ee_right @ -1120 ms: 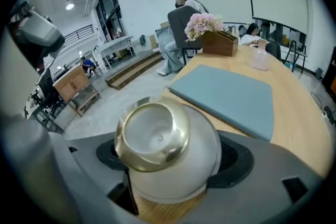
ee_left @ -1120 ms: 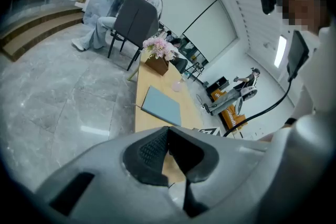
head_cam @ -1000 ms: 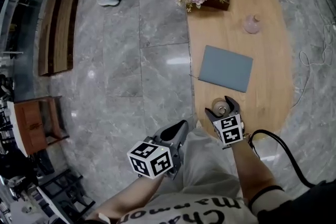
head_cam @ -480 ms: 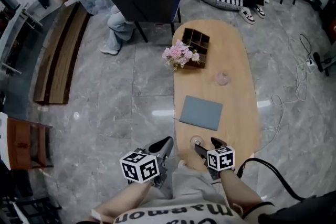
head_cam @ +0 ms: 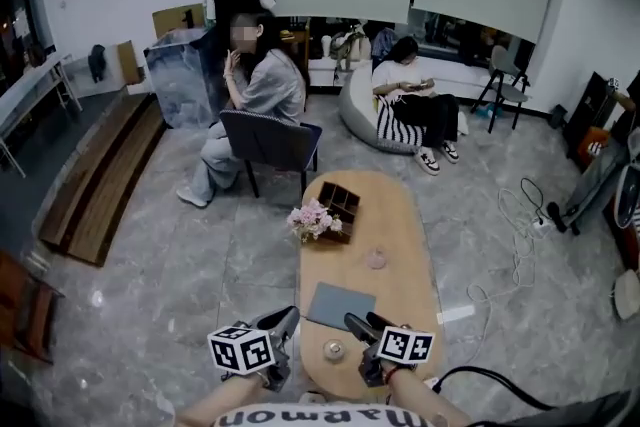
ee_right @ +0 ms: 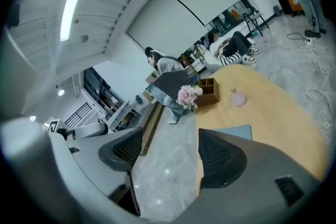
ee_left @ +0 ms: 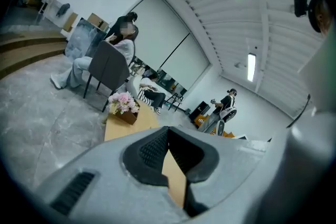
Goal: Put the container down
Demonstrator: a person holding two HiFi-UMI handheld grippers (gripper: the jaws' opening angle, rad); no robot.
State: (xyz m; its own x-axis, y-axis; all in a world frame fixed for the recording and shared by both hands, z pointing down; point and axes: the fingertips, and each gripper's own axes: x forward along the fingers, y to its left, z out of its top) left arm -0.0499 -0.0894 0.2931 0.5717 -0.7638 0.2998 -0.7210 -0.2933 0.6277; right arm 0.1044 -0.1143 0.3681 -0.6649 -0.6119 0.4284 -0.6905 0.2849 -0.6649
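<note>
Container (head_cam: 334, 351) stands by itself on the tabletop (head_cam: 400, 245), at the near end, and nothing holds it. The right hand-held gripper (head_cam: 362, 323) is just beside it, on its right, and does not touch it. Its jaws are wide apart with nothing between them; its own view (ee_right: 170, 152) shows only floor and tabletop in the gap. A second ago those jaws were round the container, so the gripper has let go and pulled back a little. I think that means the container is put down and the job is as good as done. The left hand-held gripper (head_cam: 283, 319) is by the tabletop's left edge. Its jaws are closed almost tight (ee_left: 168, 136) and hold nothing, and it has stayed out of the way. Both arms are bent and kept low, close to the person's body, with the grippers pointing forward along the tabletop. The head has also come up, so much more of the room shows now. Past the container lies a grey mat (head_cam: 340, 305), then a small pink jar (head_cam: 376, 260), then flowers (head_cam: 314, 218) by a wooden box (head_cam: 342, 202) at the far end. People sit farther back.
</note>
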